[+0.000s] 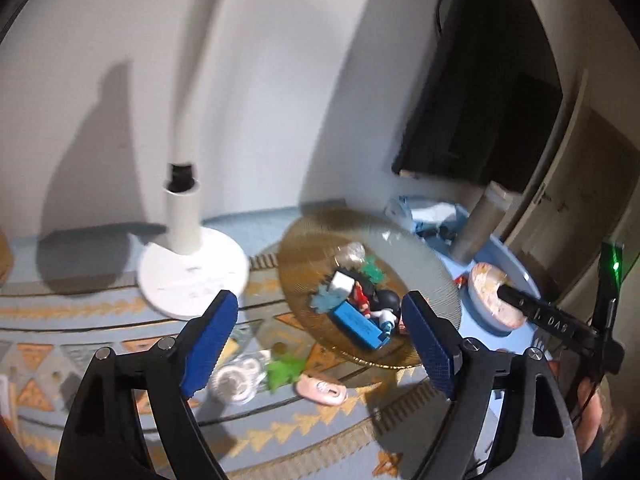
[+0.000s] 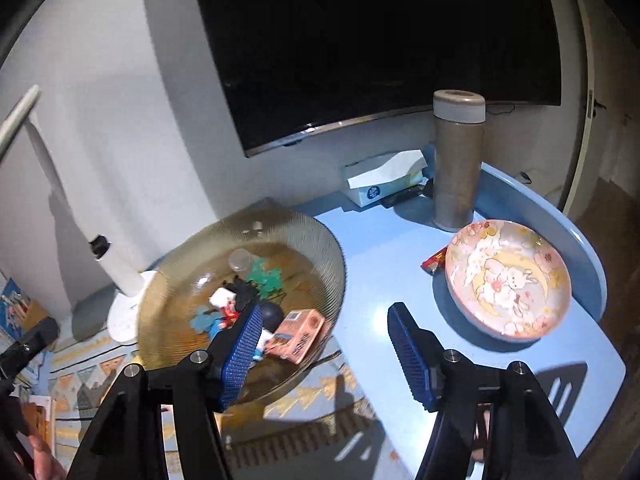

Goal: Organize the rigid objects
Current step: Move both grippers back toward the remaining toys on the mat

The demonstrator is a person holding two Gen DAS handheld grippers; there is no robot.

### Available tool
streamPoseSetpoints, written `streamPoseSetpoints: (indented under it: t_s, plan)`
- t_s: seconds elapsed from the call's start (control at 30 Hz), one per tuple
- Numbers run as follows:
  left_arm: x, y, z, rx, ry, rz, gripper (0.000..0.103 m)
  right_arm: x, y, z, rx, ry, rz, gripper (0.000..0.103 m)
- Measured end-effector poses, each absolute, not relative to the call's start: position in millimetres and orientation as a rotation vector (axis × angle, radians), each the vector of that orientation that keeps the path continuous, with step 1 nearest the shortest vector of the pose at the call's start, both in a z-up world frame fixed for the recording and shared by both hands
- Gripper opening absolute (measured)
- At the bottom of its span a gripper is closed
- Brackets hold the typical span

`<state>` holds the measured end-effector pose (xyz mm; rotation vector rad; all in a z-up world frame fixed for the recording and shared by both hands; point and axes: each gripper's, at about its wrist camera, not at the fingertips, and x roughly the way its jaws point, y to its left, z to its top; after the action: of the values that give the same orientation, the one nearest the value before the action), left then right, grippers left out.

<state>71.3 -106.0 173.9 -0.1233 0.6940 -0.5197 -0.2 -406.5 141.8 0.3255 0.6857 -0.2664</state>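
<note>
An amber ribbed glass bowl holds small toys: a blue box, a white cube, a red figure, a black ball and teal pieces. My left gripper hangs open in front of the bowl, with nothing between its blue pads. On the cloth below lie a green toy, a pink piece and a clear round item. In the right wrist view my right gripper is open over the rim of the bowl, beside a pink box.
A pink rabbit plate, a tall thermos and a tissue box stand on the blue tray. A white lamp base is left of the bowl. A dark screen hangs on the wall behind.
</note>
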Motion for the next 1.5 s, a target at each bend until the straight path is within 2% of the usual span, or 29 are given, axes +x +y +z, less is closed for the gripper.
streamPoseSetpoints:
  t_s: [0.13,0.27,0.3,0.4,0.47,0.5,0.6,0.77,0.93,1.13,1.5]
  plan:
    - [46,-68,202,-0.164,0.626,-0.510,0.083,-19,-382,162,0.311,0.652,-0.227,0.065]
    - [23,-41,224,-0.153,0.579,-0.487,0.084,-40,-352,179,0.281,0.603,-0.206,0.086]
    - [15,-32,229,-0.151,0.570,-0.482,0.084,-46,-344,181,0.277,0.592,-0.198,0.087]
    - [-1,-19,231,-0.145,0.556,-0.475,0.089,-54,-323,182,0.305,0.607,-0.120,0.087]
    - [-10,-10,226,-0.139,0.554,-0.465,0.100,-59,-312,177,0.349,0.628,-0.054,0.087]
    - [-14,-5,220,-0.140,0.556,-0.461,0.102,-60,-305,173,0.361,0.641,-0.027,0.087]
    - [-22,3,191,-0.125,0.594,-0.440,0.102,-64,-285,154,0.345,0.683,-0.004,0.087]
    - [-21,9,108,-0.074,0.722,-0.350,0.102,-63,-267,92,0.405,0.808,0.058,0.087]
    - [-20,10,57,-0.029,0.783,-0.300,0.102,-60,-249,41,0.302,0.800,0.054,0.087]
    - [-22,8,45,0.007,0.800,-0.290,0.102,-59,-246,12,0.254,0.829,0.037,0.087]
    - [5,-4,50,0.063,0.889,-0.380,0.102,-46,-253,17,0.282,0.869,0.065,0.087]
